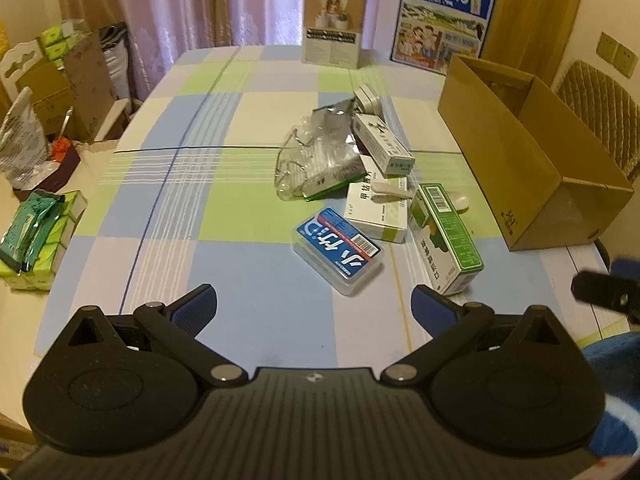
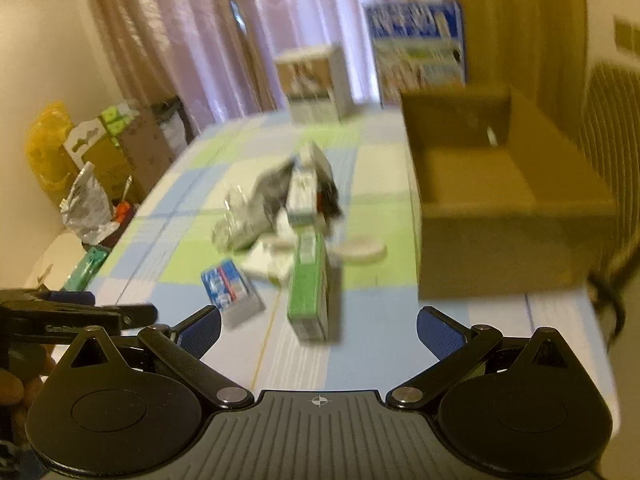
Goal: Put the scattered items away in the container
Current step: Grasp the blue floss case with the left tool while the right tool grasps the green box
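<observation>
Left wrist view: checked tablecloth (image 1: 224, 208), loose pile of items mid-table, none yet in cardboard box (image 1: 532, 152) standing open on right. Box looks near empty; inside only partly seen. Nearest items: clear blue-labelled case (image 1: 338, 254), green carton (image 1: 446, 236) lying just beside it, white packets, crumpled clear bag (image 1: 316, 156) behind. Left gripper (image 1: 314, 300) spread wide, holds nothing, hovers short of case. Right wrist view, blurred: right gripper (image 2: 318, 320) also wide open, empty, facing green carton. Task judged barely begun; whole pile left.
</observation>
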